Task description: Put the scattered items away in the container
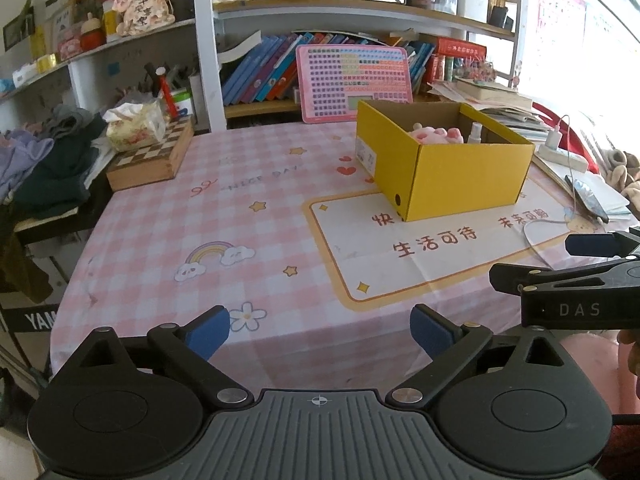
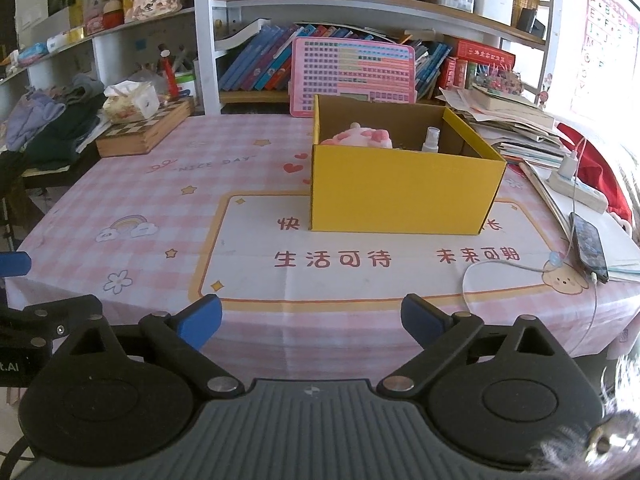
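A yellow cardboard box (image 1: pixel 460 176) (image 2: pixel 400 196) stands open on the pink checked tablecloth (image 1: pixel 224 220) (image 2: pixel 168 200). Inside it lie a pink plush toy (image 1: pixel 436 135) (image 2: pixel 360 137) and a small clear spray bottle (image 1: pixel 476 133) (image 2: pixel 430 140). My left gripper (image 1: pixel 320 334) is open and empty, held low at the table's near edge. My right gripper (image 2: pixel 312 322) is open and empty too, also at the near edge, facing the box. The right gripper's side shows at the right of the left wrist view (image 1: pixel 560 280).
A chessboard box (image 1: pixel 150 156) (image 2: pixel 144 128) with a tissue pack (image 1: pixel 136 124) sits at the far left. A phone (image 2: pixel 588 246) on a white cable, a power strip (image 2: pixel 576 190) and stacked papers lie at the right. A pink calendar board (image 1: pixel 354 76) leans on the bookshelf behind.
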Available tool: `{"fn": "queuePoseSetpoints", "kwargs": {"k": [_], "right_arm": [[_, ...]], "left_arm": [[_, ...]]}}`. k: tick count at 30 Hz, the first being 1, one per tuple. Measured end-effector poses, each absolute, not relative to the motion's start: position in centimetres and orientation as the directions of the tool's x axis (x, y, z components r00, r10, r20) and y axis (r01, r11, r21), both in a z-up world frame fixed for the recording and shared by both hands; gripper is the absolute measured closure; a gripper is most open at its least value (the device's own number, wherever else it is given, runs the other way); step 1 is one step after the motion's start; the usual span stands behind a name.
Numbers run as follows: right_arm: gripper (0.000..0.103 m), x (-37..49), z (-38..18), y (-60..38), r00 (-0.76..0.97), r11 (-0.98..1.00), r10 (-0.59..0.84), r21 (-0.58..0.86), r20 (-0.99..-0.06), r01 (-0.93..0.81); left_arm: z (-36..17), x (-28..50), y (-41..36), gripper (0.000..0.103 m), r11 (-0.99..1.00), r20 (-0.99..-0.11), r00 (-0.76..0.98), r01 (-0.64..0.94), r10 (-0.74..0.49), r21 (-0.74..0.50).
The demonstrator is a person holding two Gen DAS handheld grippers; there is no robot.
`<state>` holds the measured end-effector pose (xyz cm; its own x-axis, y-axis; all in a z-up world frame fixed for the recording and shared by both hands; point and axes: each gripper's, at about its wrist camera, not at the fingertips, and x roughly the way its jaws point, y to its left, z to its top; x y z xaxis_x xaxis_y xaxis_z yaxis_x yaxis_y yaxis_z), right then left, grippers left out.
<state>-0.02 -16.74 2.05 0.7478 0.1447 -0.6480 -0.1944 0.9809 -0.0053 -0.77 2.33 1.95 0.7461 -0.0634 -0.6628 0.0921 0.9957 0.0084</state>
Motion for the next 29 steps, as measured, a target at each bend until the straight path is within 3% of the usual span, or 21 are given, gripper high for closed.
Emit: {"fn": "queuePoseSetpoints", "kwargs": {"k": [29], "right_arm": [[0.005,0.61,1.68,-16.54,0.73,0.978,0.158,0.001,-0.665,-0.211]], "left_arm": [[1.76,-0.32,2.28,0.003,0.995,-0.67,0.737,0.101,-0.091,-0.024]]}}
